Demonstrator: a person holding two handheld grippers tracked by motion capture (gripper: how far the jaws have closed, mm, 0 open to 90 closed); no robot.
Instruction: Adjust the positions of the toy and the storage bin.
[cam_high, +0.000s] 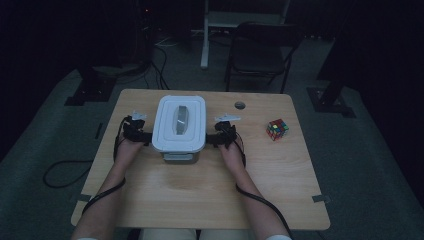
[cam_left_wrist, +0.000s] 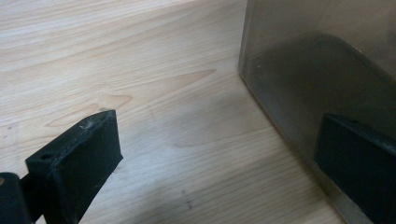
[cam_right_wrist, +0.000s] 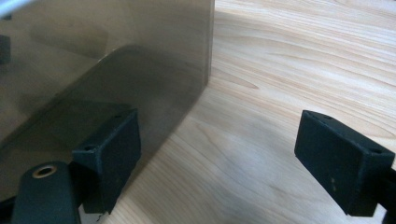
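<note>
both grippers flank the lidded box

the box (cam_high: 178, 127), a clear tub under a white lid (cam_high: 179, 122), sits near the far middle of the wooden table (cam_high: 200, 195). the left gripper (cam_high: 141, 135) is at its left side and the right gripper (cam_high: 216, 137) at its right, each just under the lid's rim. my reading is that the step in hand is lining up for a two-sided grab, either to lift the box or to free the lid; which of the two i cannot tell.

both tools stand spread wide, pinching nothing. in the left gripper view (cam_left_wrist: 219, 163) one jaw lies close against the smoky wall of the box (cam_left_wrist: 308, 70) and the other hangs over bare wood. the right gripper view (cam_right_wrist: 233, 168) mirrors this, with one jaw by the wall (cam_right_wrist: 116, 60) and the other out over the table.

the next move likely calls for even pressure from both sides, so the box does not twist or slide.

the high view gives the lid, its centre handle (cam_high: 180, 119) and a colour puzzle cube (cam_high: 277, 129) well apart to the right. the gripper views give the see-through wall and how near the jaws are to it.
</note>
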